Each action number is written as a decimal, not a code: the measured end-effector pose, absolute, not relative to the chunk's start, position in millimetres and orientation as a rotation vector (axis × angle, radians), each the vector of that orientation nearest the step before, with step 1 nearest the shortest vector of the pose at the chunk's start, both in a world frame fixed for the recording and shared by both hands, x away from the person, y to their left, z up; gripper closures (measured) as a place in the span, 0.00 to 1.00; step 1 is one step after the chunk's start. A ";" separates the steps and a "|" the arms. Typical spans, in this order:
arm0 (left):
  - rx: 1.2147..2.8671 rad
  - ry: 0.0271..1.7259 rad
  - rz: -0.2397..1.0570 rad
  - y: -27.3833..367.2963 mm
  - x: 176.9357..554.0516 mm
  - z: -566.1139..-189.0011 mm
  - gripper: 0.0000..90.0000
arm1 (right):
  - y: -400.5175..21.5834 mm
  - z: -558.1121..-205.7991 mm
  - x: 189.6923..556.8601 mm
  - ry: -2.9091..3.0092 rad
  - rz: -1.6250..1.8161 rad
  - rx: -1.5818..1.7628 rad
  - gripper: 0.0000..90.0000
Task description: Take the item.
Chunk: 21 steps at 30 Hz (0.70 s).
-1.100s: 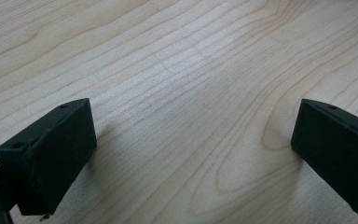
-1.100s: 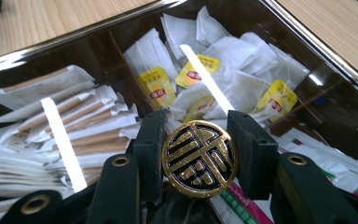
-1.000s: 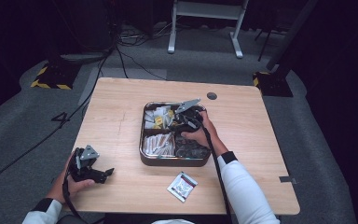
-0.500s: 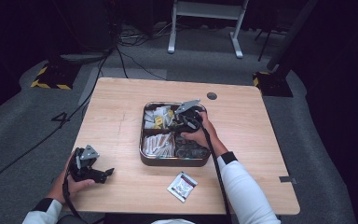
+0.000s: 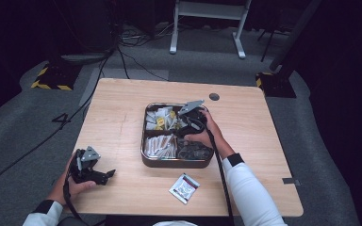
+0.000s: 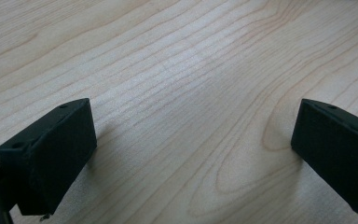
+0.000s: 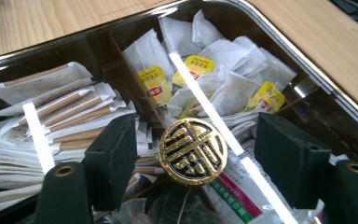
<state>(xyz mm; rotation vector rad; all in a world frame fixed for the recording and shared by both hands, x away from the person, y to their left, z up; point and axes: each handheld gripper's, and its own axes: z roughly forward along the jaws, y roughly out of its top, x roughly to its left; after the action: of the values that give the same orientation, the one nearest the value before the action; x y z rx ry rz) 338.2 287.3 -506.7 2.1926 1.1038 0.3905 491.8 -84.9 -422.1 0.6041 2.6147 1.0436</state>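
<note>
Dark grey carpet and black cables surround a light wooden table (image 5: pixel 122 117), where a person in white sleeves works with a handheld gripper in each hand. At the table's centre sits a metal tray with a clear lid (image 5: pixel 147 155), divided into compartments of yellow-tagged tea bags (image 7: pixel 154 84), paper-wrapped sticks (image 7: pixel 70 116) and dark sachets. The right gripper (image 7: pixel 196 154) rests on the lid with its jaws standing well apart; they have just been opening, and the lid's round gold knob (image 7: pixel 193 151) sits between the fingers (image 7: pixel 114 158), touched by neither pad. Tea bags lie just beyond the fingertips under the lid, the sticks off to the side of one finger. The left gripper (image 5: pixel 92 170) rests low at the table's near left corner, well apart from the tray, its jaws released and wide, with bare wood grain between them in the left gripper view. A single white sachet (image 5: pixel 184 188) lies on the table just in front of the tray, between the two hands.
</note>
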 end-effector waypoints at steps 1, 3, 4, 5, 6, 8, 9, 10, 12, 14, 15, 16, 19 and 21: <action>2.195 1.101 0.389 287.5 338.4 -506.6 0.00 | -85.3 -421.2 491.4 2.614 1.039 0.602 0.32; 2.199 1.093 0.393 287.8 338.9 -506.6 0.00 | -86.5 -419.5 490.4 2.616 1.032 0.600 0.32; 2.198 1.095 0.392 287.7 338.8 -506.5 0.00 | -87.0 -418.4 489.5 2.618 1.024 0.595 0.31; 2.200 1.091 0.392 287.9 339.0 -506.5 0.00 | -87.5 -417.1 488.5 2.619 1.023 0.589 0.31; 2.199 1.093 0.390 287.8 339.0 -506.5 0.00 | -88.2 -415.9 487.9 2.618 1.028 0.584 0.31; 2.199 1.092 0.390 287.8 339.0 -506.5 0.00 | -89.4 -412.5 486.1 2.615 1.037 0.571 0.31; 2.199 1.092 0.390 287.8 339.0 -506.5 0.00 | -89.6 -411.5 485.3 2.614 1.038 0.568 0.31; 2.199 1.093 0.388 287.7 338.9 -506.6 0.00 | -90.0 -410.2 484.2 2.617 1.034 0.557 0.31; 2.199 1.090 0.392 287.9 339.0 -506.6 0.00 | -91.0 -408.3 482.0 2.619 1.021 0.548 0.31; 2.195 1.098 0.389 287.6 338.5 -506.7 0.00 | -92.8 -407.1 481.4 2.619 1.010 0.545 0.31; 2.197 1.098 0.388 287.7 338.4 -506.5 0.00 | -93.8 -406.4 481.1 2.619 1.005 0.550 0.31; 2.197 1.099 0.388 287.7 338.4 -506.5 0.00 | -95.3 -405.7 480.7 2.622 0.999 0.550 0.31; 2.197 1.099 0.388 287.7 338.4 -506.5 0.00 | -98.4 -404.0 478.8 2.625 0.989 0.545 0.31; 2.196 1.101 0.388 287.7 338.3 -506.5 0.00 | -101.1 -401.9 477.4 2.623 0.992 0.544 0.31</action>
<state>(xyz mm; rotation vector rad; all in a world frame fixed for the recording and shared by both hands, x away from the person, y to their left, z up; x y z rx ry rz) 338.3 287.7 -506.5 2.1964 1.1009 0.3884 477.4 -101.1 -401.9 0.5436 2.6234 0.9922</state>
